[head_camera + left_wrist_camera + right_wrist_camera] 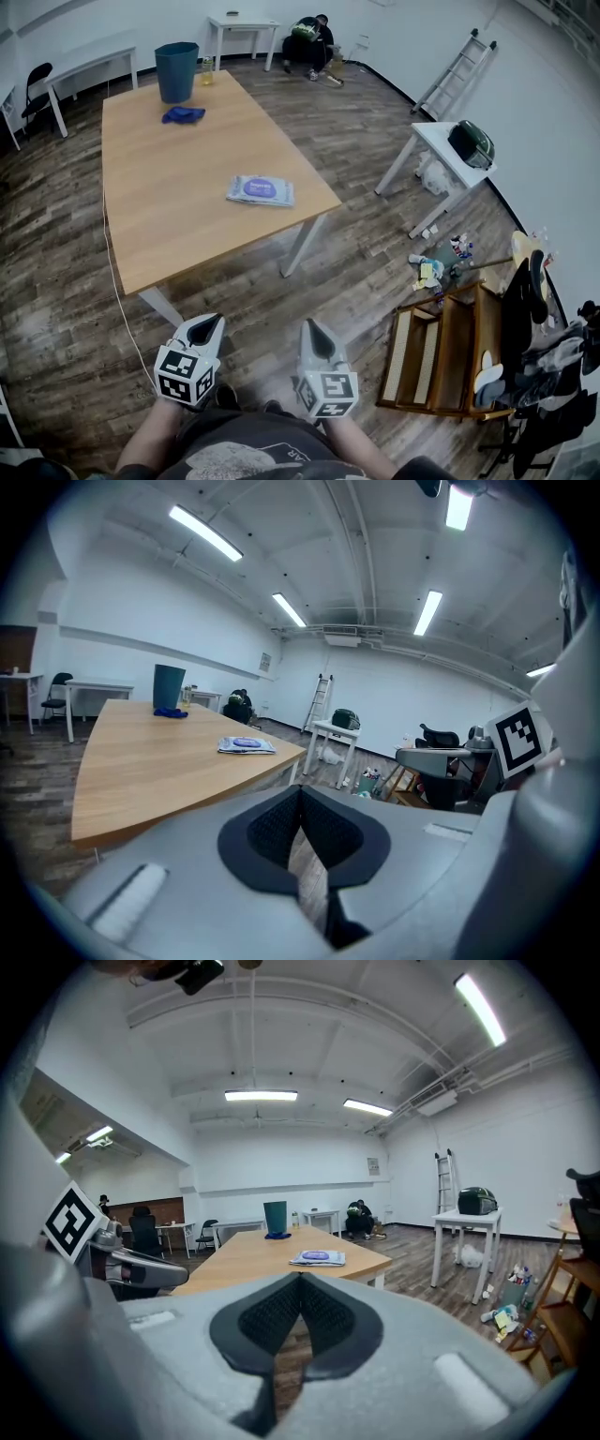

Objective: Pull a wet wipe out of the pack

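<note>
The pack of wet wipes [260, 190] lies flat on the tabletop [159, 197], close to its right edge and nearer to the near right corner than to the far one. Its lid is down and we see no wipe coming out of it. Nothing touches it. At the far edge of the tabletop stands a blue bin [176, 71], and a blue cloth [183, 114] lies just in front of the bin, well apart from the pack.

The left gripper [212, 321] and the right gripper [310, 327] hang side by side over the wooden floor [375, 244], before the near edge of the tabletop and well apart from the pack. In each gripper view we see the two dark pads meeting at the tips, so both pairs of jaws are closed together, and neither one has hold of anything.

To the right of the tabletop there is a small white table [433, 139] with a dark green bag [472, 142] on it, and a ladder [457, 70] leans on the wall.
</note>
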Tool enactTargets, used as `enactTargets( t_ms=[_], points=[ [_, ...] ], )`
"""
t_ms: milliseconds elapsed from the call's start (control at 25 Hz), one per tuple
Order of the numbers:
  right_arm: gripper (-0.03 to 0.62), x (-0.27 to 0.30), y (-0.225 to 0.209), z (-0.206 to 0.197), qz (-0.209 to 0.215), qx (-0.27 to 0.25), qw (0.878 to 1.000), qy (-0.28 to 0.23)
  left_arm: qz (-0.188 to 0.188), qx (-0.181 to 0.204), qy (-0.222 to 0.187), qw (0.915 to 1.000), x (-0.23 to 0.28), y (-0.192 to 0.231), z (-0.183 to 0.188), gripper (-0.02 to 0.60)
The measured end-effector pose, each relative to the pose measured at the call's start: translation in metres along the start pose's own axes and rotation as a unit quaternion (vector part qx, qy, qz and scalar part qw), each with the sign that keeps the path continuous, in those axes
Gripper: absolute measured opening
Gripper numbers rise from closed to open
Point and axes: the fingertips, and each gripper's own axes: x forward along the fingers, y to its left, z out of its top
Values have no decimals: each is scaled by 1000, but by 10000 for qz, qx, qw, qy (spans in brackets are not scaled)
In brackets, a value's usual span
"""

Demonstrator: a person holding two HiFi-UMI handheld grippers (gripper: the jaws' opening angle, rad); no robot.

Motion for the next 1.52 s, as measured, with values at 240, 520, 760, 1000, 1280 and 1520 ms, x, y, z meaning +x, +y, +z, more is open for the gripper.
enactTargets(
  t_ms=[240, 520, 760, 1000, 1280, 1520],
  points=[
    [-8, 14, 11, -1, -262, -42, 9996, 28, -80, -45, -47, 9999, -4, 22, 5, 18],
    [-8, 21, 17, 1, -394, 141, 9991, 6, -146, 39, -58, 9999, -9, 42, 7, 18],
    [-8, 46, 18, 0, -245, 81, 9997, 43, -23, -23, -31, 10000, 0, 55, 2, 18],
    [-8, 90, 12, 6, 28, 100, 9999, 92, 389, -139, -63, 9991, 15, 78, 5, 18],
    [-8, 147, -10, 18, 276, 145, 9994, 122, 515, -86, 28, 9986, 66, 98, 26, 18],
    [-8, 189, -59, 32, 230, 322, 9992, 106, 525, 55, 62, 9986, 121, 99, 54, 18]
  ],
)
